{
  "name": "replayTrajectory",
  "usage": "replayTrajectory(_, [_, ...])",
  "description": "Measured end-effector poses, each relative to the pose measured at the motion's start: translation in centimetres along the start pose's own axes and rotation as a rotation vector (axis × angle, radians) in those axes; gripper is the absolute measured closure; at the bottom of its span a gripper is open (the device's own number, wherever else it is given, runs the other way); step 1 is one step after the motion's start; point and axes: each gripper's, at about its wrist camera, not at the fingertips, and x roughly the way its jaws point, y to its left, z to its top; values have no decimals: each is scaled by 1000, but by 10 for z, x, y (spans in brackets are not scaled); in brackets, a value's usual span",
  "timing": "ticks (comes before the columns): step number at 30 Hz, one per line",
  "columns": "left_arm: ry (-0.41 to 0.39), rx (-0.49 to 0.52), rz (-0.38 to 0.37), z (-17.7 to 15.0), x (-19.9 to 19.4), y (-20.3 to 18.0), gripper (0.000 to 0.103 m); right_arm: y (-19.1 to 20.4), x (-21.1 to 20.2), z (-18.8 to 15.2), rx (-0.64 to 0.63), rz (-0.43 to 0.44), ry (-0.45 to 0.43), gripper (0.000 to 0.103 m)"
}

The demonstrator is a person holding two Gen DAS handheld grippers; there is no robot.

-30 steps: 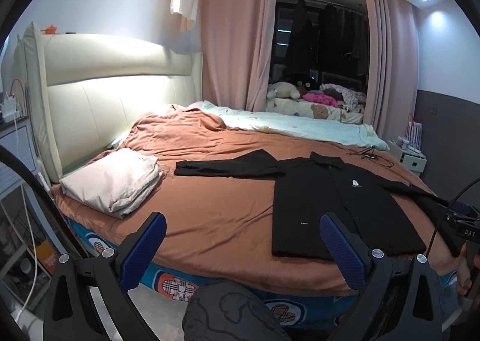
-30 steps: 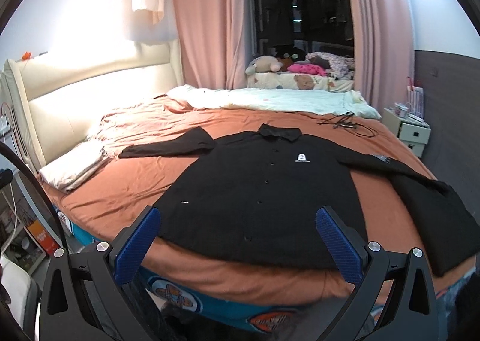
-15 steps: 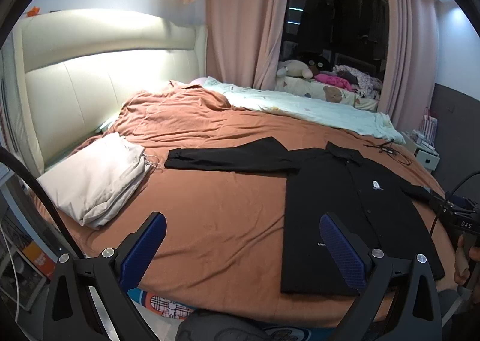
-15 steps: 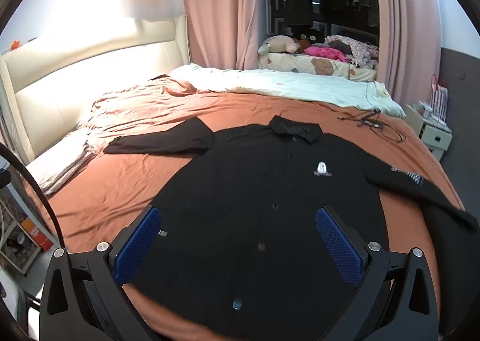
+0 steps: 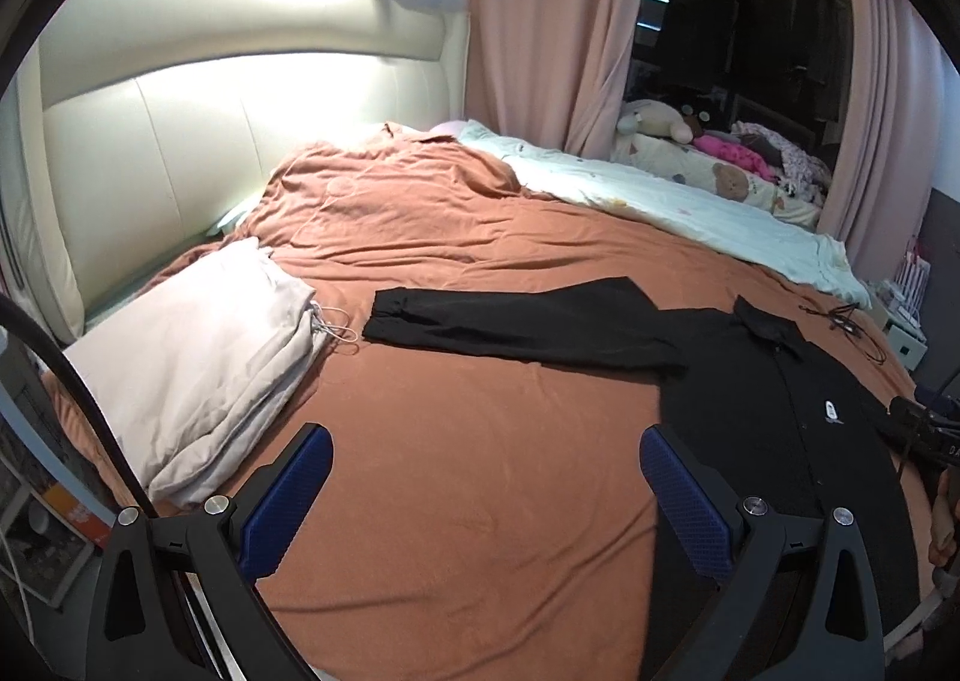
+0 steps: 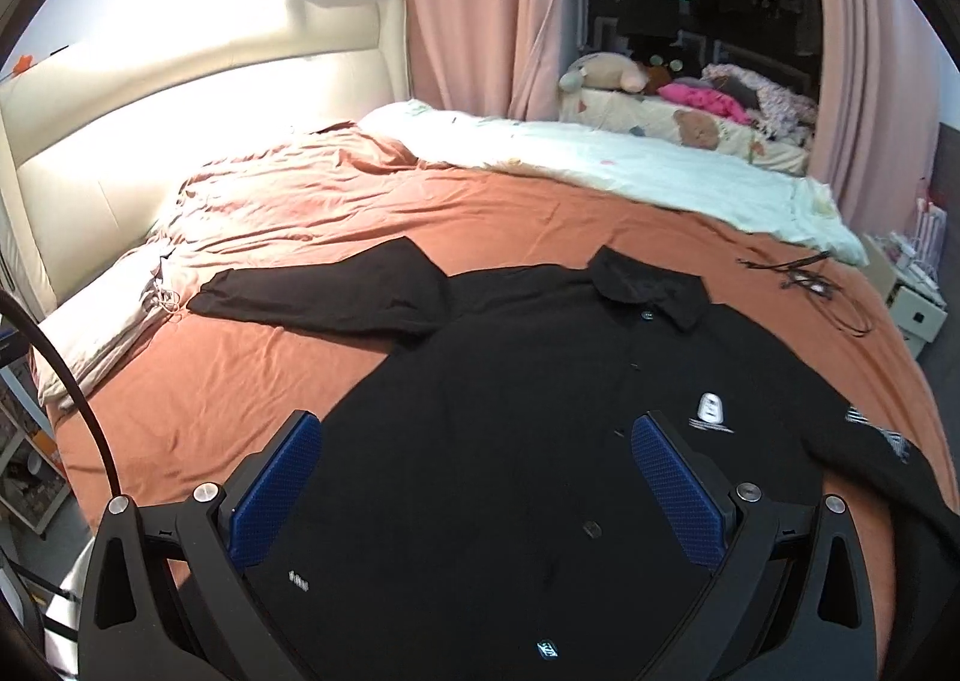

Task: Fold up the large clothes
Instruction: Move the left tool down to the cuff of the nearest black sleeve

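A black long-sleeved shirt [image 6: 528,411] lies flat, front up, on the rust-orange bedspread [image 5: 480,501], collar [image 6: 648,285] toward the far side and buttons closed. Its left sleeve [image 5: 516,324] stretches out toward the headboard. The right sleeve [image 6: 870,453] runs off toward the bed's right edge. My left gripper [image 5: 486,495] is open above bare bedspread, left of the shirt's body. Above the shirt's lower front hangs my right gripper [image 6: 477,480], open too, with nothing between its fingers.
A folded pale grey garment [image 5: 192,363] with a drawstring lies at the left near the cream headboard [image 5: 240,99]. A light green quilt [image 6: 630,171] lies across the far side. A black cable [image 6: 810,285] sits far right, beside a white nightstand [image 6: 912,309].
Both grippers have moved forward and lower over the bed, so the shirt and bedspread fill more of each view. The shirt has not moved. Both grippers stay open.
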Motion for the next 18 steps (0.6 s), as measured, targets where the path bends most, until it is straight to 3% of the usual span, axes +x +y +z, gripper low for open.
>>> replayTrajectory(13, [81,-28,25,47,112,52,4,-5,101,32,21,67,105,0])
replayTrajectory(16, [113,-44,16,58,144,65,14,-6,123,38,30,81,123,0])
replayTrajectory(18, [138,-61,-4,66,166,71,19,-10,139,41,39,71,140,6])
